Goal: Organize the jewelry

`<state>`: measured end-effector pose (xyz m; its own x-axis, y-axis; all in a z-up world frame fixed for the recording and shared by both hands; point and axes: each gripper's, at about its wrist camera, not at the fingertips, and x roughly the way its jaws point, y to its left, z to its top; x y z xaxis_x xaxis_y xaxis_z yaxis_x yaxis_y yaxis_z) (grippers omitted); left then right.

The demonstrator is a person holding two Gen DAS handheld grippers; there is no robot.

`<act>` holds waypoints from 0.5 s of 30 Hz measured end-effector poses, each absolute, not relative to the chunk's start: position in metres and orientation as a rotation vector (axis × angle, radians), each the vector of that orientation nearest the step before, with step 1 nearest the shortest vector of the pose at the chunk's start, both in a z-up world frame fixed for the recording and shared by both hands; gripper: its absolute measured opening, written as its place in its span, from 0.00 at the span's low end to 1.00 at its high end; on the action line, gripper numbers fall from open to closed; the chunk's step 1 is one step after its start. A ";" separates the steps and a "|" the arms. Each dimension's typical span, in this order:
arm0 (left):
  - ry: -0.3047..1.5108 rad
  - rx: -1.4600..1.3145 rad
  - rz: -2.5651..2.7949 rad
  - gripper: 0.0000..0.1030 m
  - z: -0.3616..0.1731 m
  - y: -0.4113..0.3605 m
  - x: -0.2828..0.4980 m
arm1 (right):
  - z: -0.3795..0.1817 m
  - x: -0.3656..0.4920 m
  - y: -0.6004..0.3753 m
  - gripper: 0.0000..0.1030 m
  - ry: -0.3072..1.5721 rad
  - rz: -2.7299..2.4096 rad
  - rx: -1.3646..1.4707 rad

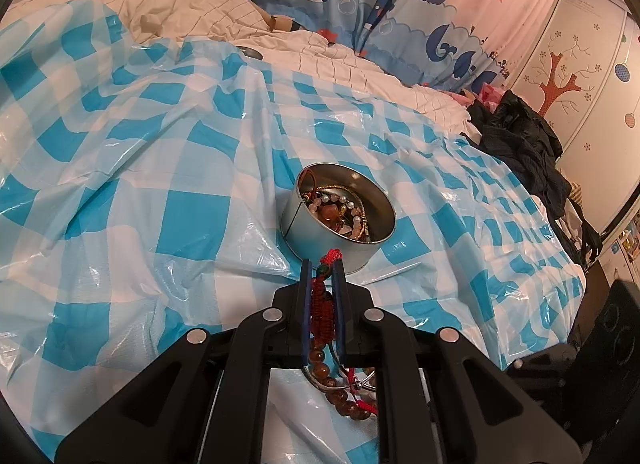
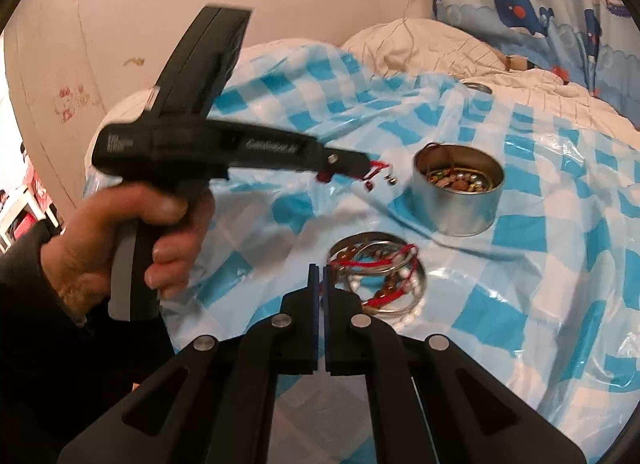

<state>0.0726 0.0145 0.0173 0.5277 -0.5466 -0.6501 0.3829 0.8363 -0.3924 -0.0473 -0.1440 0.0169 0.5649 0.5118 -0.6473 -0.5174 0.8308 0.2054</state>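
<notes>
Left gripper (image 1: 322,264) fingers nearly closed, clamping a red cord bracelet (image 1: 320,304); the cord sticks out past the tips, just short of the tin (image 1: 340,216). Right gripper (image 2: 320,270) fingers pressed almost together, holding nothing, tips just left of the pile (image 2: 376,272) of bangles and beads lying on the bed's checked sheet (image 2: 540,224). Tin sits beyond the pile, already part full of jewelry. Step looks like carrying the bracelet to the tin; next likely needs moving over the rim, then releasing.
</notes>
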 end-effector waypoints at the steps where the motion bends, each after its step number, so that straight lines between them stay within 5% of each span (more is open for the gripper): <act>1: 0.849 -0.212 -0.559 0.08 0.017 0.015 0.072 | 0.015 -0.045 -0.145 0.03 0.778 0.604 0.002; 2: 0.850 -0.211 -0.561 0.08 0.017 0.014 0.073 | 0.011 -0.043 -0.145 0.16 0.799 0.600 0.001; 3: 0.849 -0.211 -0.561 0.08 0.017 0.014 0.073 | 0.008 -0.042 -0.143 0.52 0.812 0.591 -0.004; 4: 0.850 -0.211 -0.562 0.08 0.017 0.015 0.072 | 0.007 -0.044 -0.139 0.60 0.795 0.573 -0.005; 7: 0.850 -0.210 -0.562 0.08 0.017 0.015 0.072 | 0.006 -0.045 -0.128 0.52 0.771 0.585 -0.034; 11: 0.850 -0.213 -0.561 0.08 0.017 0.015 0.073 | -0.007 -0.040 -0.116 0.24 0.804 0.578 -0.072; 15: 0.849 -0.213 -0.563 0.08 0.017 0.014 0.073 | -0.012 -0.035 -0.111 0.22 0.804 0.549 -0.082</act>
<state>0.0725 0.0141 0.0173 0.5261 -0.5493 -0.6493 0.3842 0.8346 -0.3948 -0.0348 -0.1108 -0.0123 0.5629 0.4352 -0.7027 -0.4960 0.8579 0.1339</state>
